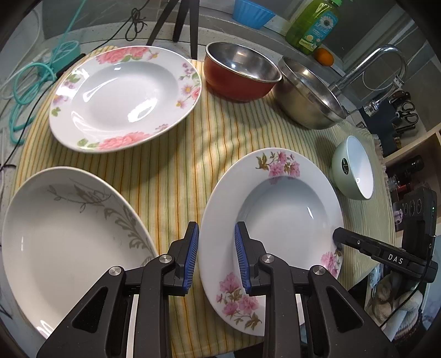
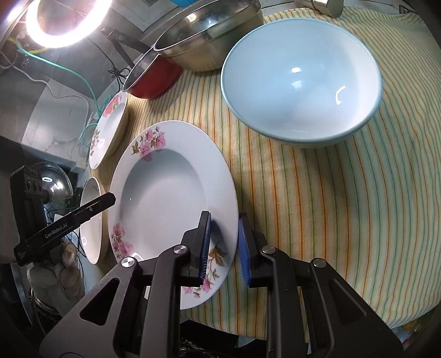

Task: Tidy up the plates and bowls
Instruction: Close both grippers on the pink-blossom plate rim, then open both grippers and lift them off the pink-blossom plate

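Observation:
A white plate with pink flowers [image 1: 286, 217] [image 2: 165, 198] lies on the striped cloth [image 1: 176, 170]. My left gripper [image 1: 216, 254] is open, its fingers astride the plate's near-left rim. My right gripper [image 2: 223, 243] is open, its fingers astride the opposite rim; it shows in the left wrist view [image 1: 341, 238] as a black finger at the plate's edge. A pink-rose plate [image 1: 126, 96] lies at the back left. A grey-leaf plate [image 1: 69, 242] lies at the front left. A pale green bowl [image 1: 354, 168] [image 2: 300, 82] stands to the right.
A red bowl with steel inside [image 1: 239, 71] and a steel bowl [image 1: 308, 96] stand at the back. A tap [image 1: 369, 66], a green bottle [image 1: 314, 24], a blue tub [image 1: 252, 12] and tripod legs [image 1: 182, 22] are behind. Teal cable [image 1: 30, 82] lies at the left.

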